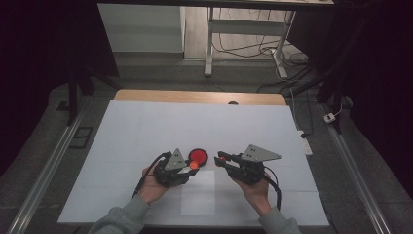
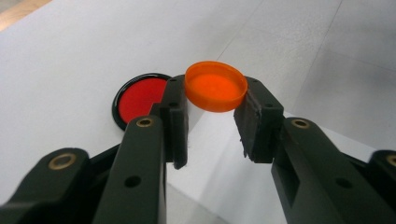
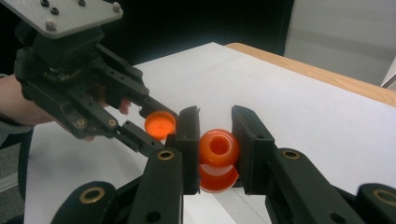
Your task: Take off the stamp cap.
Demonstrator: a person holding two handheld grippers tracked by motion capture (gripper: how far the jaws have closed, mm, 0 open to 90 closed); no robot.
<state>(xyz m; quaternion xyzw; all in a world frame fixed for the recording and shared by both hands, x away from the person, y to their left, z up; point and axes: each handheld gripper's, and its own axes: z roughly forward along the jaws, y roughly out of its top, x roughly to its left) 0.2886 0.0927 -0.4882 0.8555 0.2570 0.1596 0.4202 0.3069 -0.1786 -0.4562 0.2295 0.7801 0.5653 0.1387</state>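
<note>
- The left gripper (image 1: 191,165) sits low over the white table (image 1: 146,131), held in the person's left hand (image 1: 155,187), its jaws pointing toward the right gripper.
- Its jaws are narrowed onto an orange cap (image 2: 215,87), pinched by its rim at the very tips; in the left gripper view the cap lies roughly flat with its open hollow facing up.
- Just beyond the left gripper's tips, slightly to the left jaw's side in its own view, a red disc with a black rim (image 2: 138,99) lies flat on the table, partly hidden behind that jaw.
- In the high view the red disc (image 1: 198,156) lies between the two grippers, nearer the left one and a little farther from the person.
- The right gripper (image 1: 221,160), held in the person's right hand (image 1: 255,191), points its jaws toward the left gripper; the two sets of tips are near each other but apart.
- Its jaws are closed on a small orange bottle-like piece (image 3: 218,158), gripped at the rounded neck, whose round opening faces the right gripper's camera.
- Seen from the right gripper view, the left gripper (image 3: 161,127) is ahead and to the left of the right gripper's tips, with the cap (image 3: 159,124) held just beside the left jaw.
- A lighter rectangular sheet (image 1: 198,195) lies on the table below and between both grippers, toward the person.
</note>
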